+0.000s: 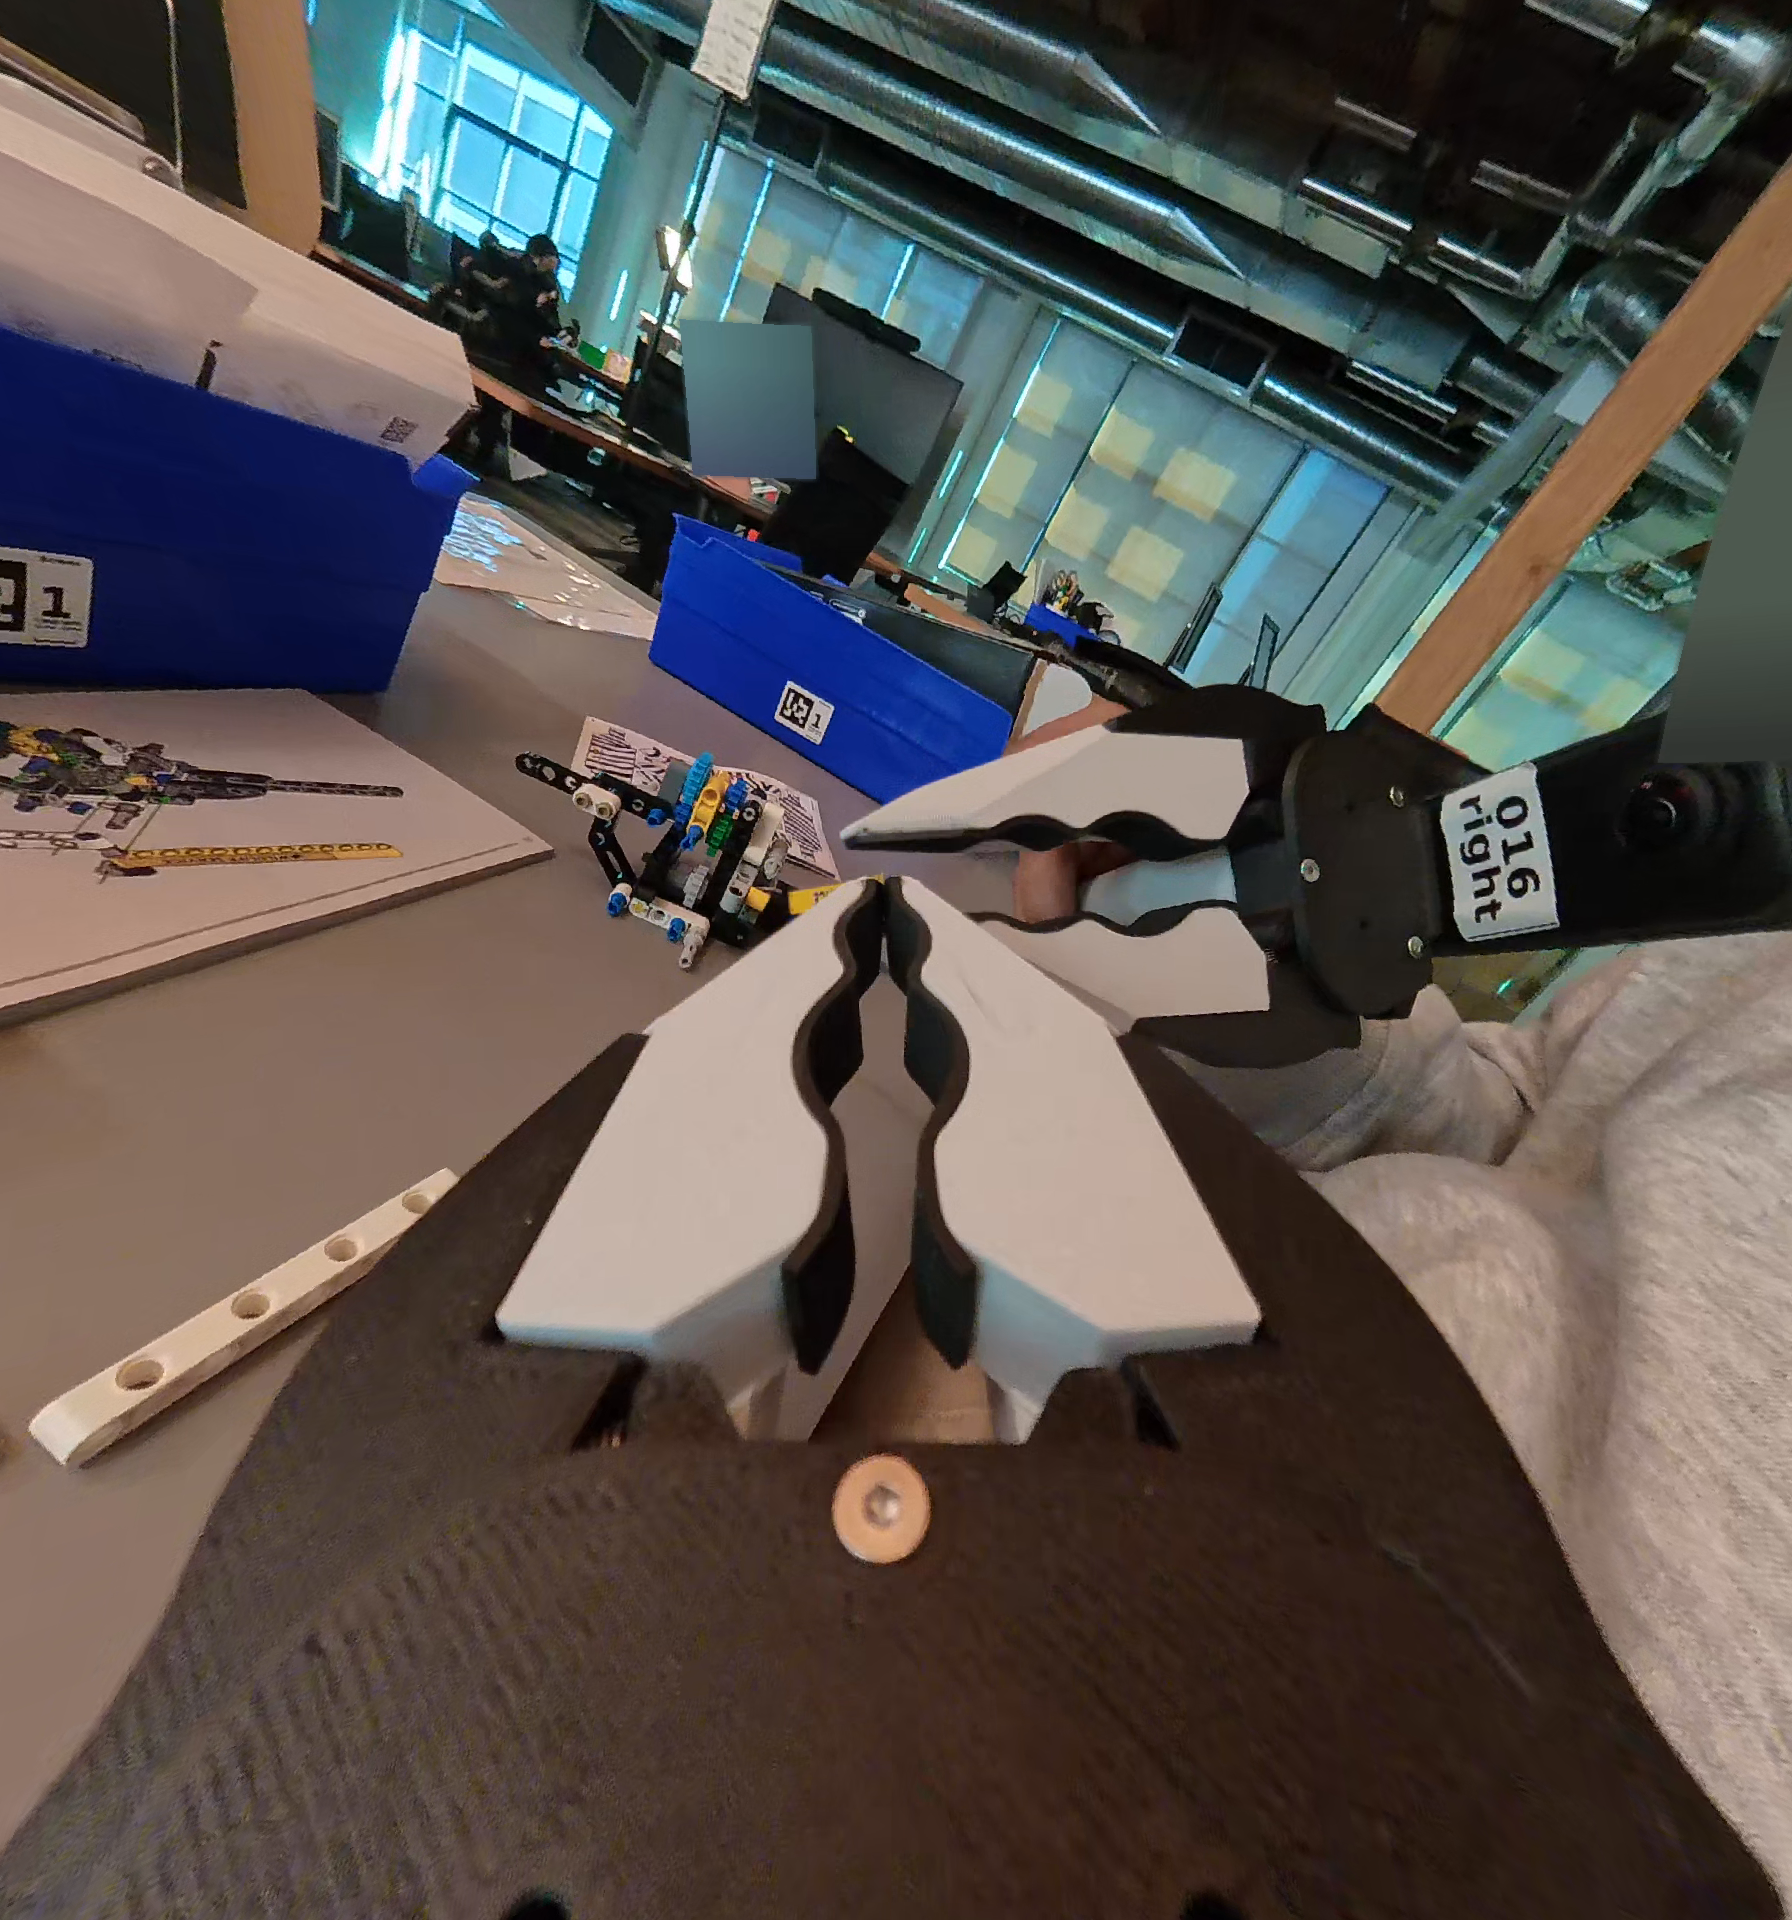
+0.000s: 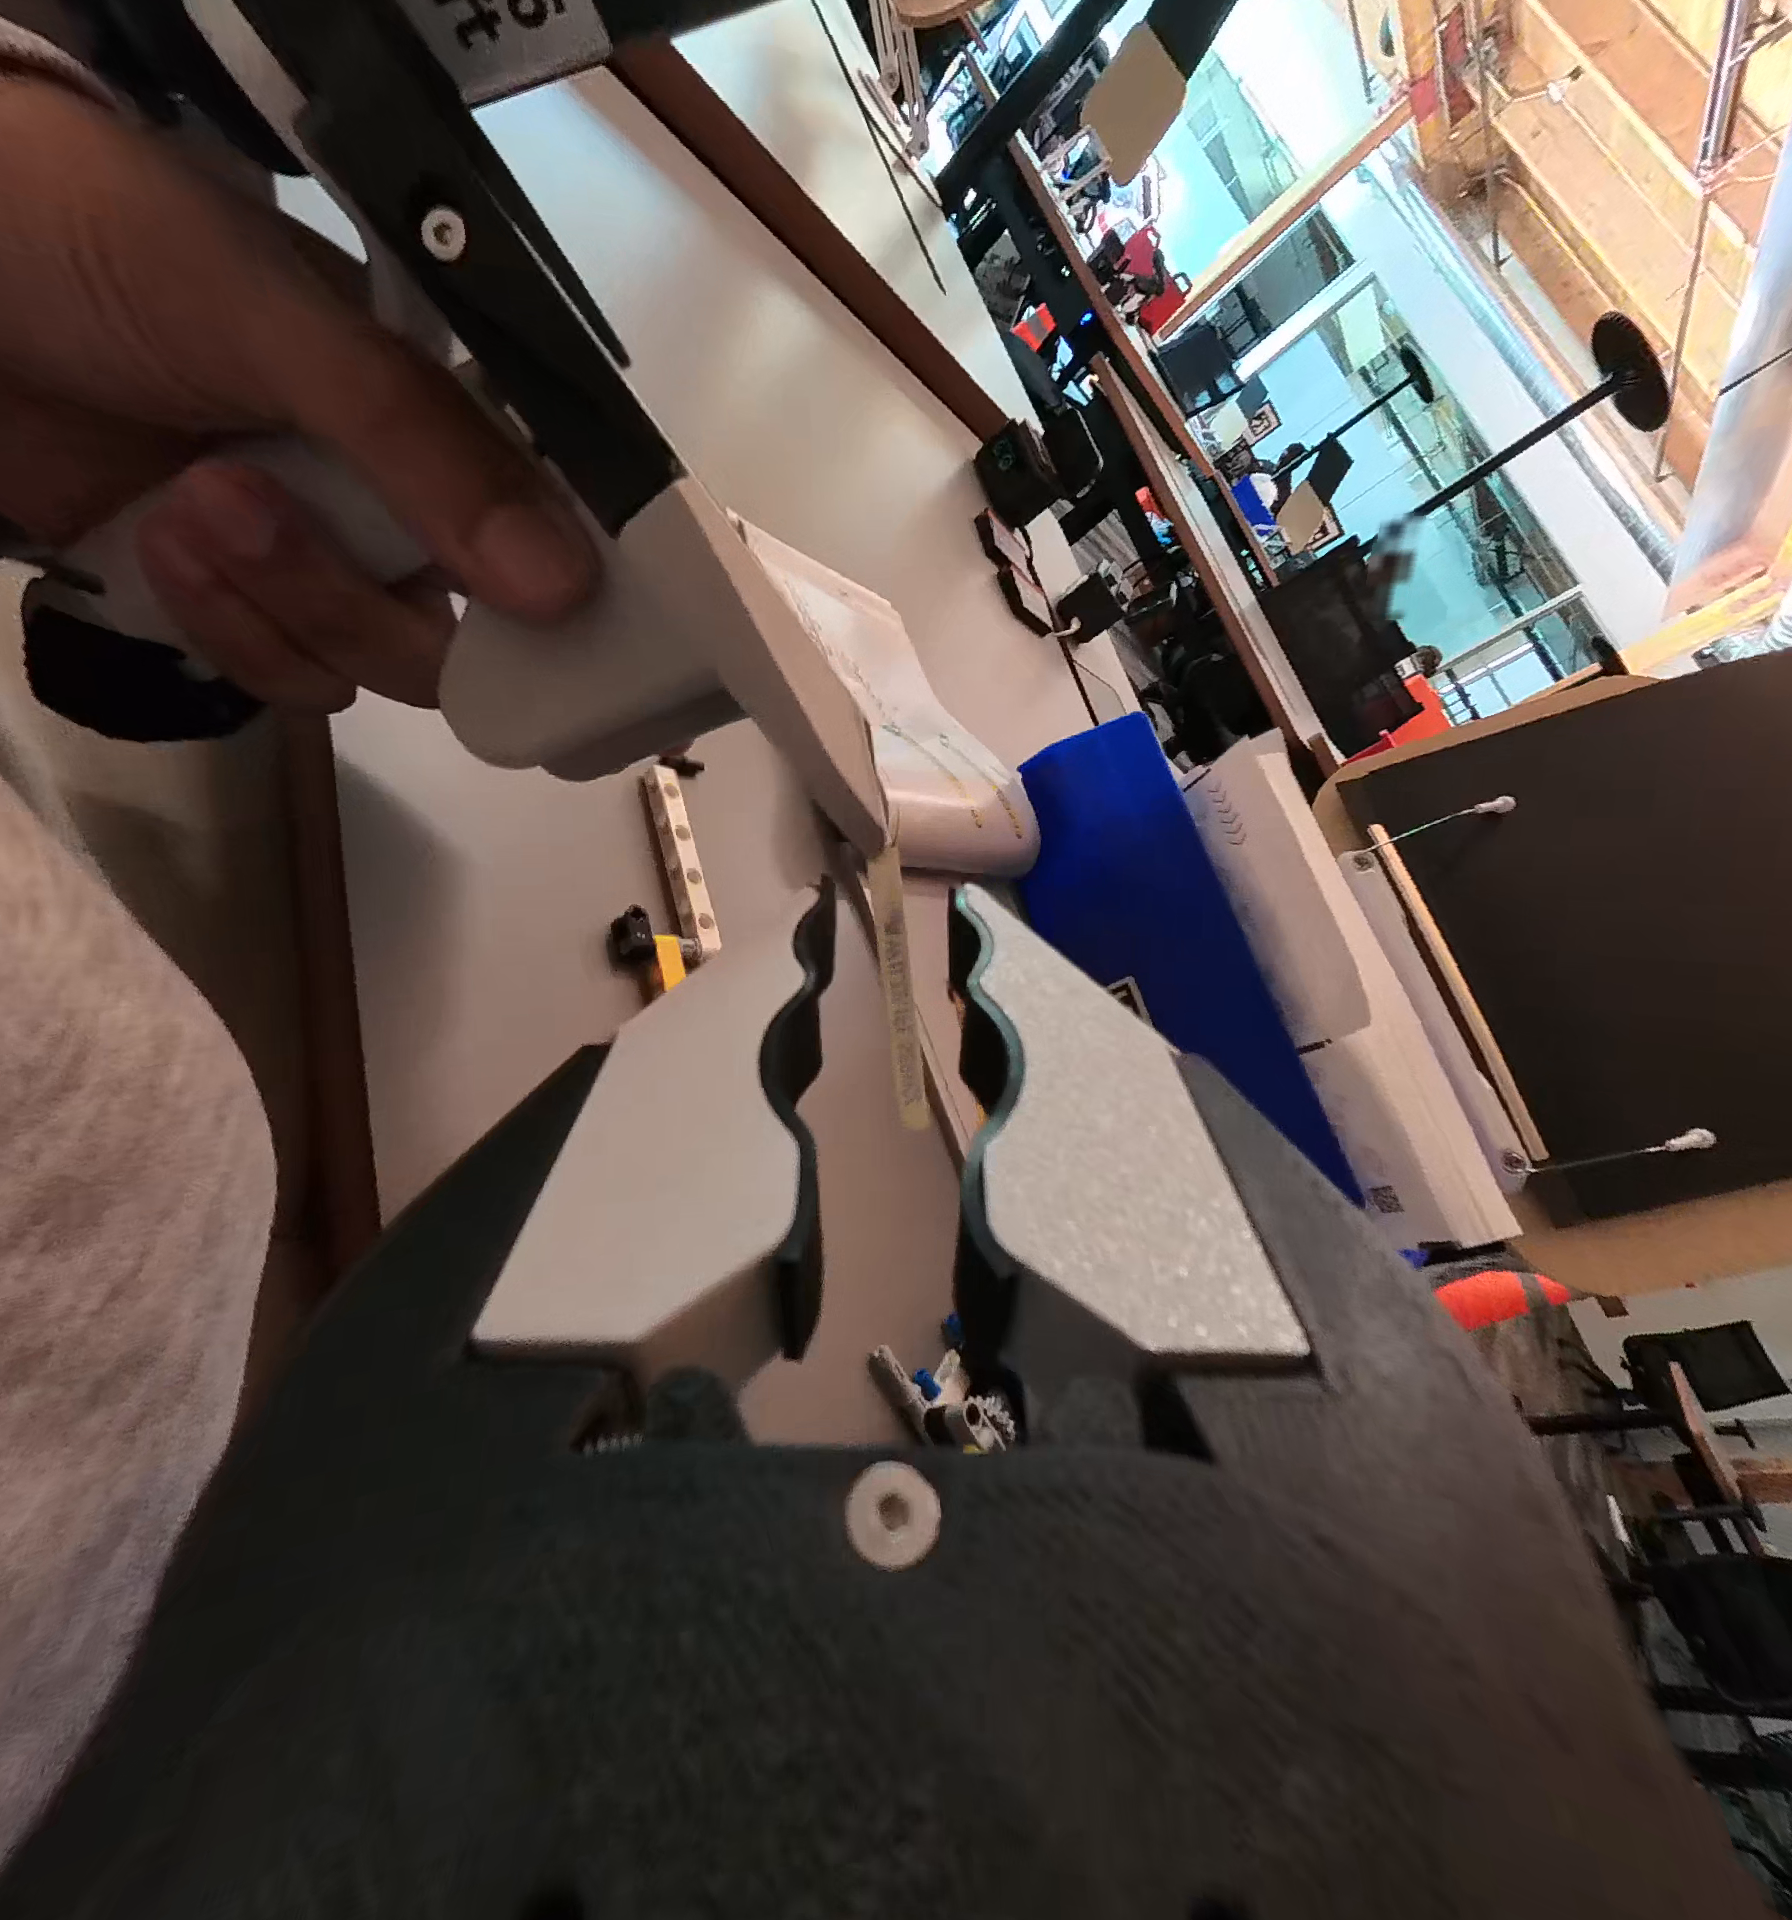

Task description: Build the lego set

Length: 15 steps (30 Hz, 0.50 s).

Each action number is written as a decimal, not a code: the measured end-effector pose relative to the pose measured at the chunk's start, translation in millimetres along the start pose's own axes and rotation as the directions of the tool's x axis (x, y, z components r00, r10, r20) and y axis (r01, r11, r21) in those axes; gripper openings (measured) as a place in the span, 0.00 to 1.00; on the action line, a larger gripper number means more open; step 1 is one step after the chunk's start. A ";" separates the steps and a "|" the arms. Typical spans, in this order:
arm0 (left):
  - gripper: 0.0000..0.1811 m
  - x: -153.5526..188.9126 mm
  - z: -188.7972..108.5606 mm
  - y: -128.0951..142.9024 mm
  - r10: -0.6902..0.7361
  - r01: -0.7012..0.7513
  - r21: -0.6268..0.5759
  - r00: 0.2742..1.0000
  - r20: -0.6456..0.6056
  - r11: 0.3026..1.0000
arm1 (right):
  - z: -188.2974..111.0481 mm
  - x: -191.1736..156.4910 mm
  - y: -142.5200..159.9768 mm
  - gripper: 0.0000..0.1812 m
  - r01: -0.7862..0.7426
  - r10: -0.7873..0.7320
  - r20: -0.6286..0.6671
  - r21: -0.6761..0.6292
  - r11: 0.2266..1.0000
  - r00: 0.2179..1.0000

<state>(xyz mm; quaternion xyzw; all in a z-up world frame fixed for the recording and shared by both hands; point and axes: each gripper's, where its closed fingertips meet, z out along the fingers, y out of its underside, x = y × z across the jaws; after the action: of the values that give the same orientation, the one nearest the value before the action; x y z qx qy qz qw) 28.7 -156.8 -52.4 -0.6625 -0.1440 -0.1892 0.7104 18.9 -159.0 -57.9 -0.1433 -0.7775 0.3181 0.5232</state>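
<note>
— What does your left gripper (image 1: 884,891) look like?

— Your two pale grey fingers have wavy black pads (image 1: 838,1049) along their inner edges. They sit on a dark, ribbed printed base with one round silver screw (image 1: 879,1507) at its middle.

— And your right gripper (image 1: 907,862)?

— The same grey fingers and black pads, on a black housing with small screws and a white label (image 1: 1500,862). You wear a light grey fleece sleeve (image 1: 1598,1195).
</note>
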 end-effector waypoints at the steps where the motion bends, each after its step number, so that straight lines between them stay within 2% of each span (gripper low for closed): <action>1: 0.00 0.5 0.3 0.6 0.003 -0.003 -0.003 1.000 -0.001 1.000 | 0.5 -0.2 0.9 0.09 0.007 -0.007 -0.002 -0.007 1.000 1.000; 9: 0.00 1.8 0.2 0.6 0.017 -0.017 0.000 1.000 0.000 1.000 | 1.8 -3.1 4.0 0.02 0.006 -0.006 0.016 -0.020 1.000 1.000; 15: 0.17 7.0 -3.7 -10.8 0.058 -0.056 0.063 0.998 -0.018 0.996 | 0.4 -0.1 3.4 0.02 -0.041 0.041 0.015 0.000 0.999 0.999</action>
<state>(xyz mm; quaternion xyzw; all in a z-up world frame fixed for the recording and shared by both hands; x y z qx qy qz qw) 29.8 -161.6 -39.9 -0.6418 -0.1239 -0.1707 0.7373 18.2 -156.6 -60.3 -0.1567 -0.7784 0.3300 0.5105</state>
